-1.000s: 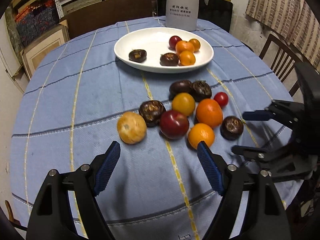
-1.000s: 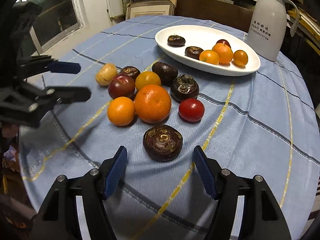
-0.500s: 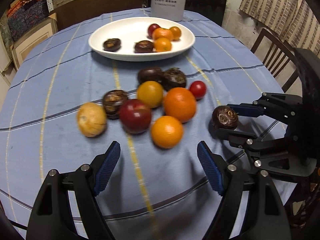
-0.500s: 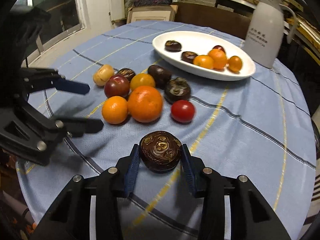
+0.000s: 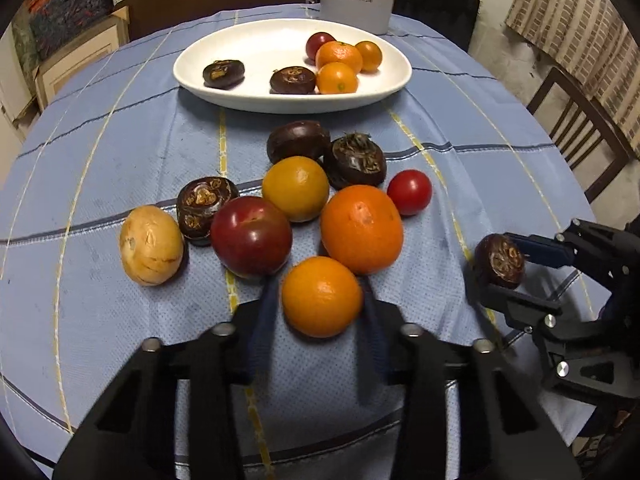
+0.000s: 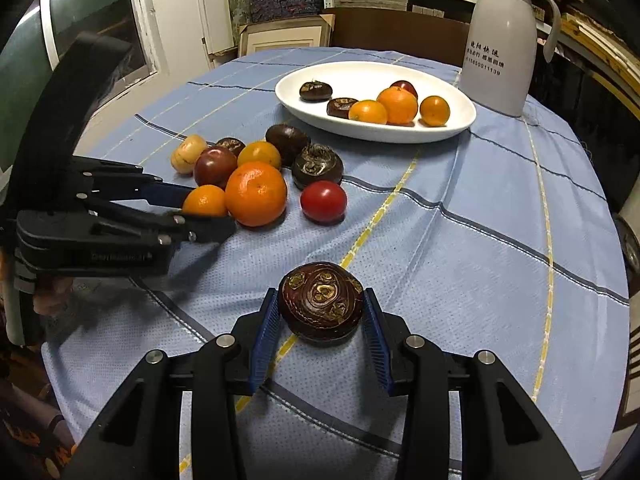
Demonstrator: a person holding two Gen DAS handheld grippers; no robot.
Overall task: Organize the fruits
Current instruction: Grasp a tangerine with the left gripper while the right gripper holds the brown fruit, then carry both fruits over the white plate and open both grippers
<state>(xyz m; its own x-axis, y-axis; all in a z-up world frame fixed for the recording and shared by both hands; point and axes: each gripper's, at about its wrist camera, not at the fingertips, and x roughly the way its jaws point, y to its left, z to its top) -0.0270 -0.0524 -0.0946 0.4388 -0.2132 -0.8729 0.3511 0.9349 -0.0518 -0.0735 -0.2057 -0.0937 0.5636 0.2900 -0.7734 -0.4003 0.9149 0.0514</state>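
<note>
My right gripper (image 6: 320,312) is shut on a dark brown water chestnut (image 6: 321,304), held just above the blue tablecloth; it also shows in the left wrist view (image 5: 499,261). My left gripper (image 5: 320,300) is shut on a small orange (image 5: 322,297), the nearest fruit of a loose pile; it also shows in the right wrist view (image 6: 205,201). The pile holds a large orange (image 5: 361,229), a red apple (image 5: 251,235), a tan fruit (image 5: 151,245), a red tomato (image 5: 409,192) and several chestnuts. A white oval plate (image 5: 256,100) behind holds oranges and chestnuts.
A white thermos jug (image 6: 503,40) stands behind the plate. A wooden chair (image 5: 580,136) is beside the round table at the right. Shelves and boxes line the back wall. The table edge drops away close to both grippers.
My left gripper moved forward and closed on the small orange. My right gripper, closed on the chestnut half a second ago, has lifted it slightly and drawn it away from the pile.
</note>
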